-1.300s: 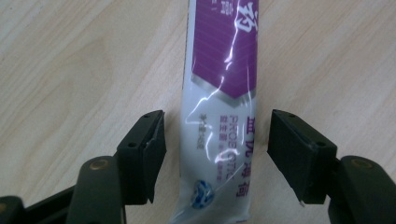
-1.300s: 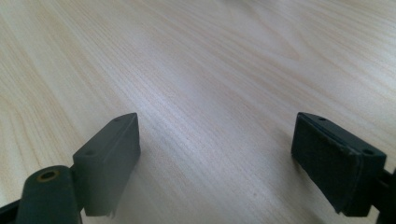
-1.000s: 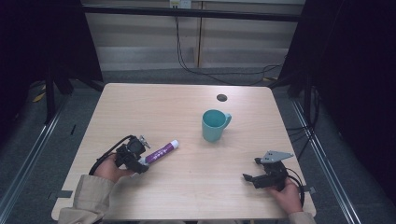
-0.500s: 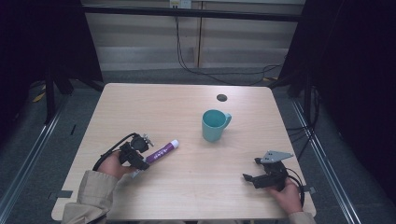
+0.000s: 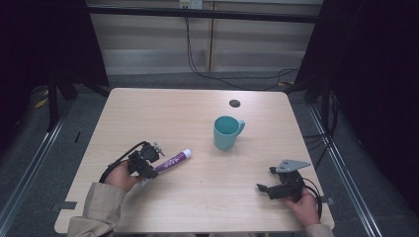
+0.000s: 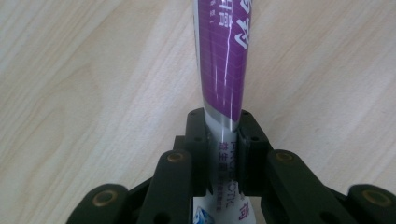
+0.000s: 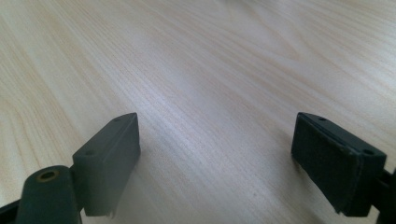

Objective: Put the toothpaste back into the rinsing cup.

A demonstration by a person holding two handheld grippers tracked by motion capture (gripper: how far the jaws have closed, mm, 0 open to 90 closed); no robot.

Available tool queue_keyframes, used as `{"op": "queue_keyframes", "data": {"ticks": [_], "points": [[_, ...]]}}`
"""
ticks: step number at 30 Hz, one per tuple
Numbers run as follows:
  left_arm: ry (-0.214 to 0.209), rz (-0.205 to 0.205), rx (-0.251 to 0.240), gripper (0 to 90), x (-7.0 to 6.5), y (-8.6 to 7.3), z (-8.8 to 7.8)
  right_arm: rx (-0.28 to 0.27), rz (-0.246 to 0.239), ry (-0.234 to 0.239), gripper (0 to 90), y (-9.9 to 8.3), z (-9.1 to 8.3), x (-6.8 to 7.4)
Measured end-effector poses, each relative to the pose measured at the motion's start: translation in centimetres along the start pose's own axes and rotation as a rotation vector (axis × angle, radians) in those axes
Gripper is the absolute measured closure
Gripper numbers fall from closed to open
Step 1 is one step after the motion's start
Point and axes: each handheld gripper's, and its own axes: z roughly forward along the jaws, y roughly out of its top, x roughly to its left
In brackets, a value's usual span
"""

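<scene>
Since the earlier frame, our left gripper (image 5: 148,165) has just been closing its jaws, and they now clamp the flat crimped end of the purple tube (image 5: 173,160); the tube itself lies where it lay. Our right gripper (image 5: 269,188) rests in the same place as before.

We take the teal mug (image 5: 226,132) as the landmark. It stands upright on the wooden table (image 5: 163,111), its handle turned toward the right edge.

We hold the left gripper well to the near left of the mug. In the left gripper view both pads (image 6: 200,140) press the tube (image 6: 224,65) from either side.

The tube lies flat on the table, near-left of the mug and apart from it, its white cap pointing toward the mug.

The right gripper sits near-right of the mug, well apart from it. Its jaws stand wide apart over bare wood, with nothing between them.
</scene>
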Motion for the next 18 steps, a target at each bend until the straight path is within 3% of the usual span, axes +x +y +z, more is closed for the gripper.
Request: {"op": "queue_keyframes", "data": {"ticks": [9, 16, 18], "points": [[-0.005, 0.035, -0.024, 78.5, -1.0, 0.9, -0.7, 0.003, -0.003, 0.002, 13.9, 0.0, 0.0, 0.0], [-0.015, 0.068, -0.038, 78.5, -1.9, 2.0, -1.5, 0.019, 0.008, 0.002, 18.2, 0.3, -0.2, -0.3], [-0.017, 0.077, -0.044, 78.5, -2.1, 2.3, -1.6, 0.02, -0.012, -0.007, 19.2, 0.6, -0.4, -0.2]]}}
